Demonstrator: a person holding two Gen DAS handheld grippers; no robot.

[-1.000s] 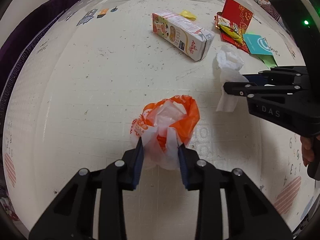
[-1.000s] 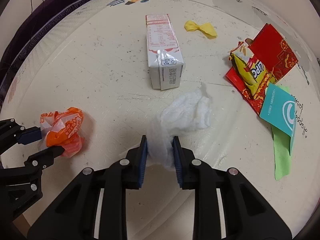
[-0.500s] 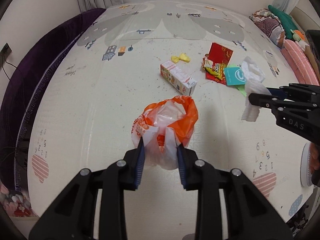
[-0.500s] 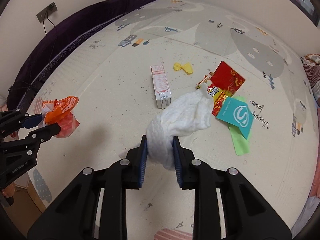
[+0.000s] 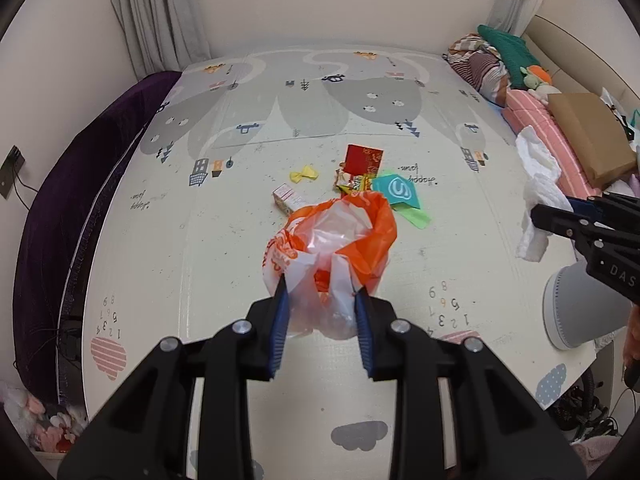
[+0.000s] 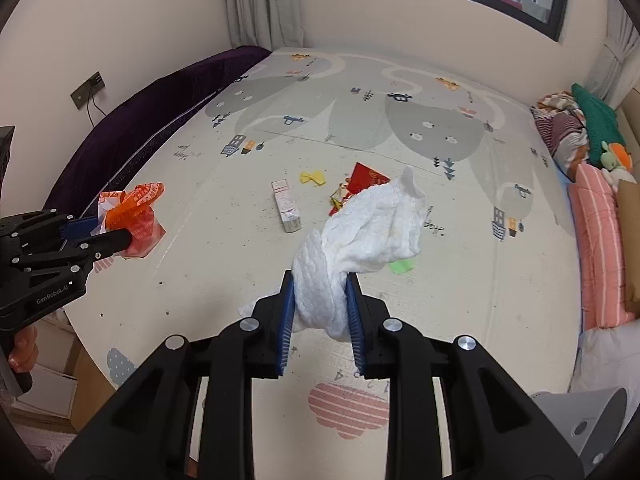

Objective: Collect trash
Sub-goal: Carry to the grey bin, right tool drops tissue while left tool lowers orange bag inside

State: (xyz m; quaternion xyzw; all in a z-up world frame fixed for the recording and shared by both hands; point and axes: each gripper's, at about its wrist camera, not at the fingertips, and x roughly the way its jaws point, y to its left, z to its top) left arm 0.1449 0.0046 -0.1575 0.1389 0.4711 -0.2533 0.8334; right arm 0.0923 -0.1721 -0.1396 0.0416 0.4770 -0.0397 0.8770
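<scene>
Above the play mat (image 5: 224, 264), fingers clenched on orange bag (image 5: 340, 240) and white tissue (image 6: 360, 232), either could be dropped if grip slackens.

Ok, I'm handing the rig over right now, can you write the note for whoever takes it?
Left gripper: shut on the orange plastic bag, held above the play mat.
Right gripper: shut on the white tissue wad, also off the mat.
Done: both pieces picked up, not yet binned.
Left on the mat: carton, yellow wrapper, red packet, snack bag, teal card, green paper.
Grey bin stands at the mat's right edge, probably the drop spot.
</scene>
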